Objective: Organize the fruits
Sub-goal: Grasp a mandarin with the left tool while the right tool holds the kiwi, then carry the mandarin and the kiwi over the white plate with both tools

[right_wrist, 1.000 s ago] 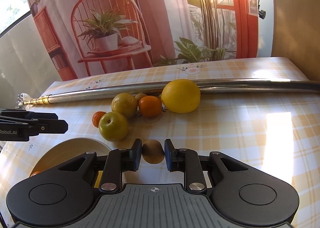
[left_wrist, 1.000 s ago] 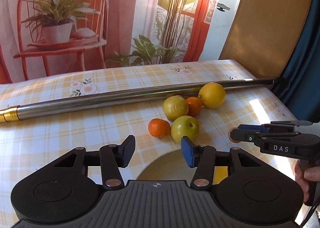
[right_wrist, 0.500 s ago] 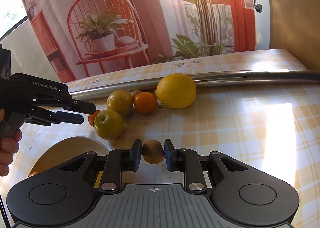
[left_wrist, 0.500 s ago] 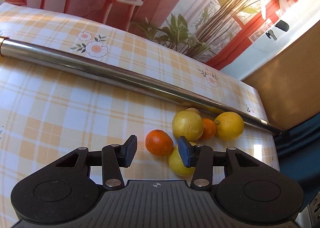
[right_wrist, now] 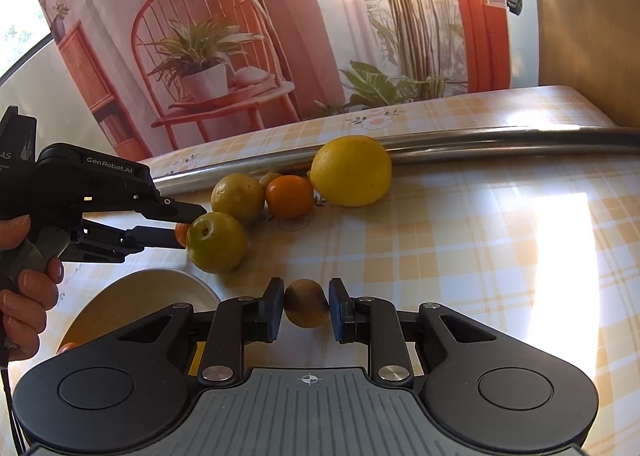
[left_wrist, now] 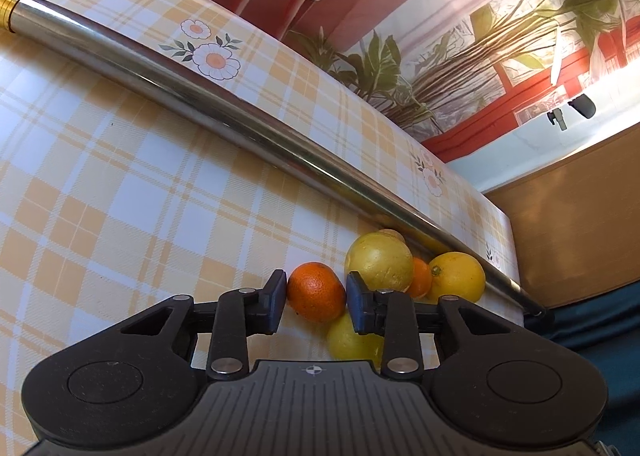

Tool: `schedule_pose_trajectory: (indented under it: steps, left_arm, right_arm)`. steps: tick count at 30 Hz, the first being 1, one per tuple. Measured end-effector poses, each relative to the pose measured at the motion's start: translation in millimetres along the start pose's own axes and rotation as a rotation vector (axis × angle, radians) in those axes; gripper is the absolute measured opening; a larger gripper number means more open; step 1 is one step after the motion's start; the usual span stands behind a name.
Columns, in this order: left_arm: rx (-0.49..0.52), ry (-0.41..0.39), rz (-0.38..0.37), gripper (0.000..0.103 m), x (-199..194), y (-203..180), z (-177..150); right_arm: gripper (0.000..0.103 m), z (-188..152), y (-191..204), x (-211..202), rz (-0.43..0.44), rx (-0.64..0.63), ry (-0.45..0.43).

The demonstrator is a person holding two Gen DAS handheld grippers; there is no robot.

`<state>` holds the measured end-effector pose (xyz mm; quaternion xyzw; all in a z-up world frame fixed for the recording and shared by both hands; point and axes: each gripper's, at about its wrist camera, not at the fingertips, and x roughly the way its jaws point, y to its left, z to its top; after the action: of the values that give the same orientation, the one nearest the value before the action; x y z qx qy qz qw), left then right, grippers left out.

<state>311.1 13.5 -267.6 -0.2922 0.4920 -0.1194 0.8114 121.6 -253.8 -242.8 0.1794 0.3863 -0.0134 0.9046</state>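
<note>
Left tool [left_wrist: 316, 298] tilted, fingers closely flanking the mandarin [left_wrist: 316, 291]; right tool [right_wrist: 306, 306] level, clamping the kiwi [right_wrist: 306, 303].

Fruit cluster on counter [right_wrist: 460, 256], in front of a long metal rod [right_wrist: 480, 140].

Lemon [right_wrist: 351, 171] touches the rod; an orange [right_wrist: 290, 196] sits just left of it, then two apples [right_wrist: 238, 198], one in front of the other. A tangerine [left_wrist: 317, 291] lies between the left gripper [left_wrist: 316, 298] fingers, left of the front apple [right_wrist: 216, 242]. A kiwi [right_wrist: 306, 303] sits between the right gripper [right_wrist: 306, 306] fingers. A plate [right_wrist: 132, 296] lies front-left of the cluster.
</note>
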Motion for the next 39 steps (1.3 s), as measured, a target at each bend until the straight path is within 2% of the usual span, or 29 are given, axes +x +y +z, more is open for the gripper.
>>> schedule_pose_trajectory:
  steps: [4,10,16,27,33,39]
  left_arm:
    - [-0.015,-0.016,-0.002,0.033,-8.6,5.8,-3.4]
    - [0.071,-0.061,0.01,0.033,-32.3,3.3,-6.4]
    - [0.208,-0.081,0.004,0.033,-64.8,-5.0,-19.4]
    - [0.493,-0.104,-0.011,0.033,-119.4,-8.2,-69.7]
    - [0.584,-0.099,-0.003,0.033,-129.5,-5.8,-92.4]
    - [0.619,-0.079,0.025,0.033,-126.8,0.1,-101.6]
  right_arm:
    - [0.022,0.3,0.6,-2.2,0.005,0.006,-0.003]
    - [0.022,-0.1,3.2,-8.6,0.015,0.014,-0.017]
    - [0.022,-0.6,8.9,-23.9,0.035,0.024,-0.046]
    - [0.022,-10.2,27.9,-52.9,0.07,0.012,-0.072]
    - [0.022,-19.9,41.8,-63.6,0.091,-0.015,-0.068]
    - [0.022,-29.4,51.8,-73.0,0.11,-0.037,-0.059]
